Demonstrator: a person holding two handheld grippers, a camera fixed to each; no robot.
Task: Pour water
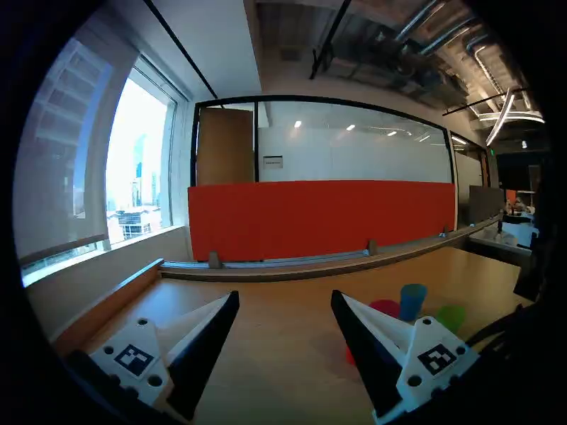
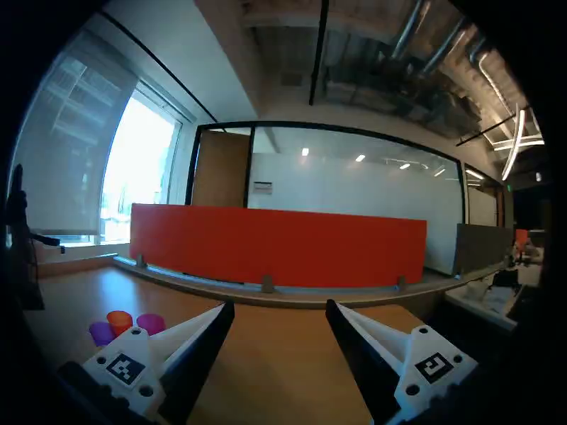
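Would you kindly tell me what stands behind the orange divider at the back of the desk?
Behind the orange divider rise a glass wall and a wooden door. Their lower parts, and anything low behind it, are hidden by the divider.

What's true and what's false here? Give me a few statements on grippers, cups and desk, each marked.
1. The left gripper is open, with nothing between its fingers. True.
2. The right gripper is shut on a cup. False: it is open and holds nothing.
3. A blue cup stands upright on the wooden desk, near a green cup. True.
4. In the right gripper view, the orange cup sits to the right of the fingers. False: it is at the lower left, beside a purple cup.
5. The partition behind the desk is blue. False: it is red-orange.
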